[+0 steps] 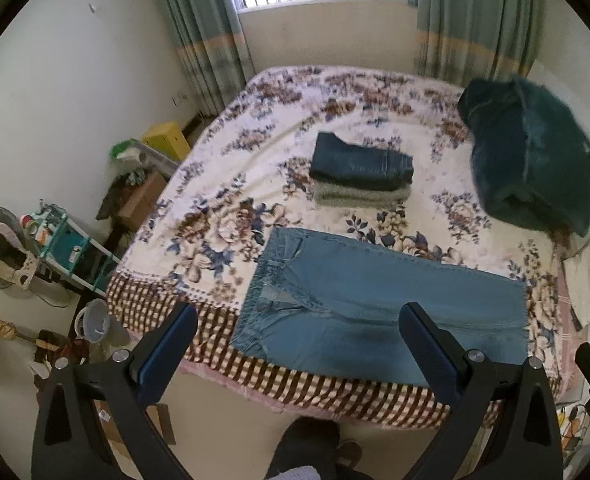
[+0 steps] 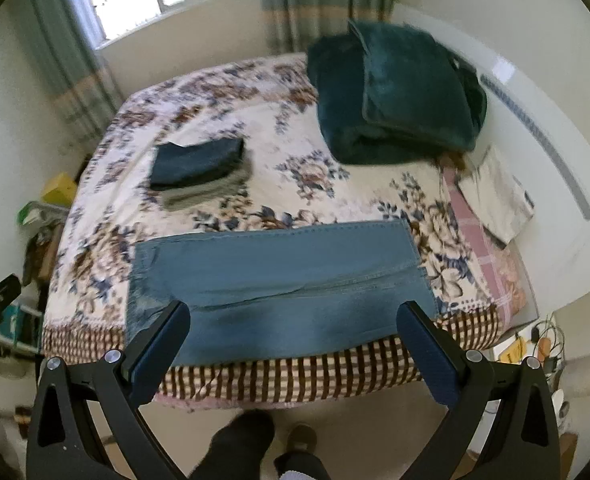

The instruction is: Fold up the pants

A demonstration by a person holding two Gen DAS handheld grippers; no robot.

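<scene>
1. Lying flat along the near edge of the bed [image 1: 223, 184], the light blue pants [image 1: 375, 304] are folded into a long strip, waistband to the left and leg ends to the right; their near edge hangs slightly over the checked border of the bedspread.
2. The left gripper [image 1: 299, 332] hovers above the near edge of the bed, jaws spread wide and holding nothing, clear of the cloth.
3. The right gripper [image 2: 293, 330] hangs likewise above the pants [image 2: 279, 276], jaws wide apart and empty.
4. Farther back, near the middle of the bed, sits a stack of folded clothes [image 1: 361, 172]: dark blue jeans on top of a grey garment, well apart from the light blue pants.
5. A dark green blanket [image 1: 531, 152] is bundled at the far right of the bed, beside the white headboard [image 2: 543, 128].
6. A window with bars and grey-green curtains [image 1: 199, 28] fills the far wall.
7. The person's feet [image 2: 255, 440] stand on the floor just below the near edge.
</scene>
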